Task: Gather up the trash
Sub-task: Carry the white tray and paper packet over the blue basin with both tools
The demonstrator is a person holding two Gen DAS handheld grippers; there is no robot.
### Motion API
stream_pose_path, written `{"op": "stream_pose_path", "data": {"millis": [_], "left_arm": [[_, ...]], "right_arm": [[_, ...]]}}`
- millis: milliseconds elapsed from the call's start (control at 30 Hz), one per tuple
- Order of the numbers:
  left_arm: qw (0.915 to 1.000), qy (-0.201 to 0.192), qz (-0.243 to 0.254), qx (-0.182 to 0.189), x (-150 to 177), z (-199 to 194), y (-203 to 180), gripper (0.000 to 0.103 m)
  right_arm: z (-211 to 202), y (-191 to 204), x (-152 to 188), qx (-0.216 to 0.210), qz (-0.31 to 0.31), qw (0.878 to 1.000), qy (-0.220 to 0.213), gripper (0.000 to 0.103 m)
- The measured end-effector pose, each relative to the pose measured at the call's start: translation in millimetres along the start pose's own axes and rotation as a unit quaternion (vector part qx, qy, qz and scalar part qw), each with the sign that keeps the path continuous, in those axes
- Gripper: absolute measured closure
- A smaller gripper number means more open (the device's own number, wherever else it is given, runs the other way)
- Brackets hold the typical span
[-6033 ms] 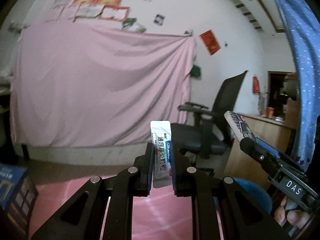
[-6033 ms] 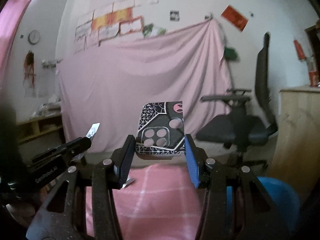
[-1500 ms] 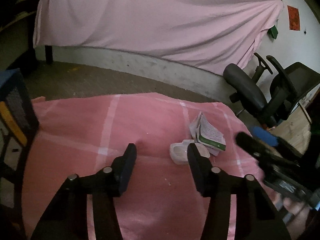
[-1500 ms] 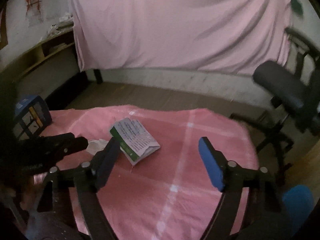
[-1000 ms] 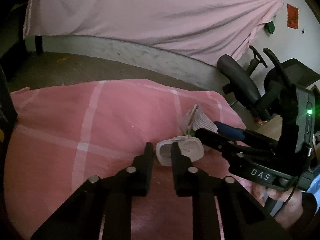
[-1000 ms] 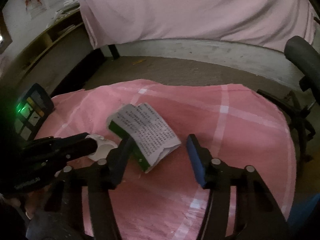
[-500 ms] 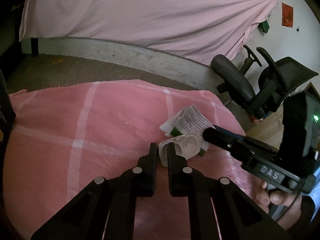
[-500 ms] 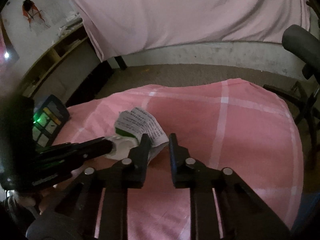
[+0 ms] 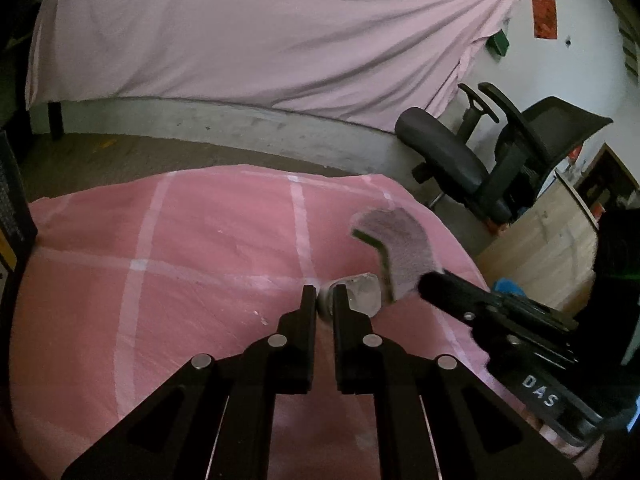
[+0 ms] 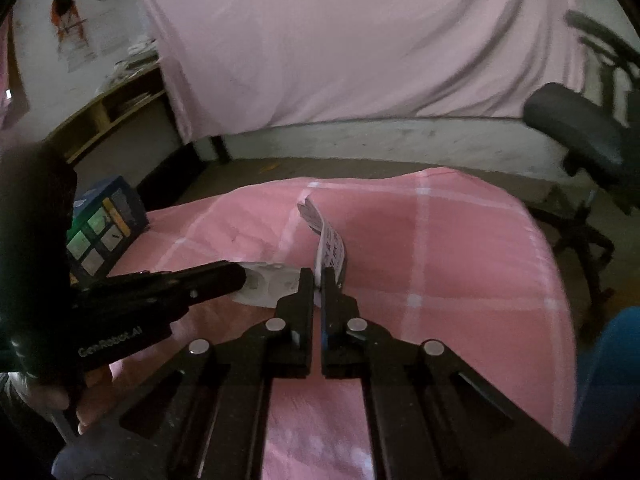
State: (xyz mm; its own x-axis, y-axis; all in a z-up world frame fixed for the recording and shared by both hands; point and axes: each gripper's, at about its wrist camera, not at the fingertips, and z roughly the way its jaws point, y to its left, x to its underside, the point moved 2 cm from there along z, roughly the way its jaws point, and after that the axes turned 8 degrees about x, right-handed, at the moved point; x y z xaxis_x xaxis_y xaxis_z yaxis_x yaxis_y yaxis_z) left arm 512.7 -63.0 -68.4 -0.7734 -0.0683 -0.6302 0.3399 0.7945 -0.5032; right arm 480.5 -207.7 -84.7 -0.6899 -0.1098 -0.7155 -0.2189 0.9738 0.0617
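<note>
Two pieces of trash are in hand over a table spread with a soft pink cloth (image 9: pixel 192 264) crossed by pale stripes that form a wide check. The left gripper (image 9: pixel 325 300), matte black with flat narrow fingers and round silver pins along its arms, has its jaws nearly together, pinching the rim of a small white plastic cup (image 9: pixel 360 294), a shallow, glossy, rounded shell that looks partly crushed; seen from the right wrist, the same cup (image 10: pixel 266 282) shows as a pale oval beside the left gripper's dark tip. The right gripper (image 10: pixel 318 280), of the same black build with a blue edge on one finger, has just been closing, and its jaws now clamp the near edge of a folded paper packet (image 10: pixel 330 246), thin and flat, printed with small dark text on white, rising edge-on and bending away over the cloth. From the left wrist the packet (image 9: pixel 400 248) appears as a blurred grey panel with a green border, held above the cloth just right of the cup. Both items sit near the middle of the table, close together. At the far left stands one dark blue box (image 10: pixel 106 228) with coloured squares. One black mesh-backed office chair (image 9: pixel 500 160) stands to the right, and one large wrinkled pink sheet (image 9: pixel 260 40) hangs behind
</note>
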Motion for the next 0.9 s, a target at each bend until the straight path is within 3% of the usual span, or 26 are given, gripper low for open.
{"op": "stream_pose_path", "data": {"millis": [167, 267, 400, 600, 900], "left_arm": [[0.9990, -0.042, 0.017, 0.000, 2, -11, -15, 0.098], [0.9937, -0.103, 0.042, 0.009, 4, -29, -31, 0.098], [0.9806, -0.176, 0.081, 0.028, 10, -56, -64, 0.098], [0.9604, -0.243, 0.122, 0.060, 21, -82, -122, 0.098], [0.9541, -0.227, 0.160, 0.114, 32, -69, -218, 0.098]], "right_arm": [[-48, -11, 15, 0.051, 0.046, 0.995, -0.077, 0.077], [-83, -15, 23, 0.083, 0.064, 0.984, -0.142, 0.077], [-124, -17, 32, 0.123, 0.067, 0.967, -0.213, 0.077], [-181, -32, 32, 0.157, 0.075, 0.944, -0.280, 0.077], [-244, -81, 48, 0.225, 0.105, 0.908, -0.338, 0.077]]}}
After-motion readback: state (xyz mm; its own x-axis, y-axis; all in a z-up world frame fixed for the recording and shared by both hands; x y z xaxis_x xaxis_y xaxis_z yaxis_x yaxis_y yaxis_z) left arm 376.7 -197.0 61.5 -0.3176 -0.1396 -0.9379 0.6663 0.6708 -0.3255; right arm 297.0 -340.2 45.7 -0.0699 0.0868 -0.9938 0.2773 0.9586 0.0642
